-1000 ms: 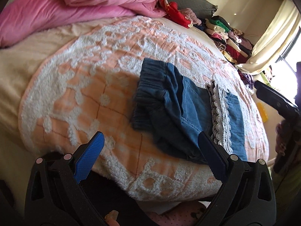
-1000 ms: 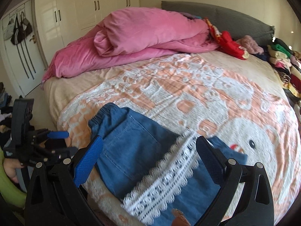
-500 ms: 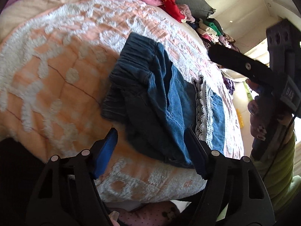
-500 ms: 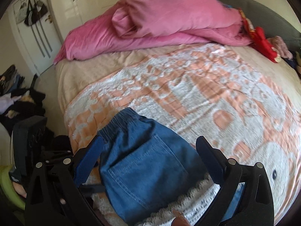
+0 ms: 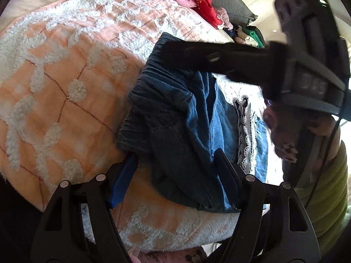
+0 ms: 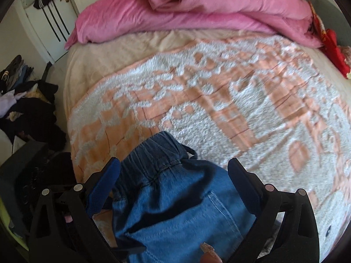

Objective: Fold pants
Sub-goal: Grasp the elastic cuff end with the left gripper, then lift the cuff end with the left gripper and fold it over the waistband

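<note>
Blue denim pants (image 5: 197, 120) with a white lace trim (image 5: 243, 135) lie crumpled on an orange-and-white fleece blanket (image 5: 65, 87). My left gripper (image 5: 175, 171) is low at the near end of the elastic waistband. Its jaws are partly apart with denim between them, and the pads do not clamp it. My right gripper (image 6: 173, 186) hovers open over the waistband of the pants (image 6: 175, 208), with blue cloth between its wide jaws. One of its black fingers (image 5: 208, 58) crosses the far waistband corner in the left wrist view.
A pink duvet (image 6: 197, 11) is heaped at the head of the bed, with a red item (image 6: 333, 48) beside it. Stacked clothes (image 5: 252, 37) line the far side. Dark clothes (image 6: 28, 105) lie on the floor at left. A person's hand (image 5: 283, 131) holds the right gripper.
My left gripper narrowed its jaws and sank closer to the waistband. The right gripper swept from the lace hem over to the waistband and now looms in the left wrist view.
</note>
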Motion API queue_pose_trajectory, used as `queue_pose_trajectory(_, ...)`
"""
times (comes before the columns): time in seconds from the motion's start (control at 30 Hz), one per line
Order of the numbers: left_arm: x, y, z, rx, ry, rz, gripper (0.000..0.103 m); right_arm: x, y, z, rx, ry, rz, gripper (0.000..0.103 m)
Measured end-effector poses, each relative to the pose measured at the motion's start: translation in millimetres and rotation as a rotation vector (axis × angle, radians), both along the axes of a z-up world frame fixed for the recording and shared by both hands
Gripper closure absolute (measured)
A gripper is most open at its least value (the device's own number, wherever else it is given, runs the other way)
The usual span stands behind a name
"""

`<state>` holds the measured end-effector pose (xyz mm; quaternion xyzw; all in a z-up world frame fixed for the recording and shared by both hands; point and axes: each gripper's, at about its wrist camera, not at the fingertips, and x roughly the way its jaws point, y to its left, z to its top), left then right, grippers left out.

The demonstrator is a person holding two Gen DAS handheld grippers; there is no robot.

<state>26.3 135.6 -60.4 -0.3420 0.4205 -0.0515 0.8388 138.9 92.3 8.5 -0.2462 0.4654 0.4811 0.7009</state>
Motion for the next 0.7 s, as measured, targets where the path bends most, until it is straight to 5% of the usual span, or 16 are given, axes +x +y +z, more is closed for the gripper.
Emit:
queue_pose_trajectory(0.1, 1, 0, -1, -0.015, -0.005, 0.017, 0.036, 3, 3, -12, 0.008, 0.063, 0.000, 0.020)
queue_pose_trajectory(0.2, 4, -5, 0, 0.016, -0.002, 0.015, 0.035, 4, 3, -21, 0.032, 0.129, 0.009, 0.044)
queue_pose_trajectory(0.33, 1, -7, 6, 0.035, 0.003, 0.030, 0.047, 7, -10, -13, 0.083, 0.156, -0.005, 0.058)
queue_pose_trajectory(0.7, 2, -49, 49, 0.057, -0.089, -0.063, 0.051, 14, -101, 47, 0.295, 0.165, -0.065, 0.061)
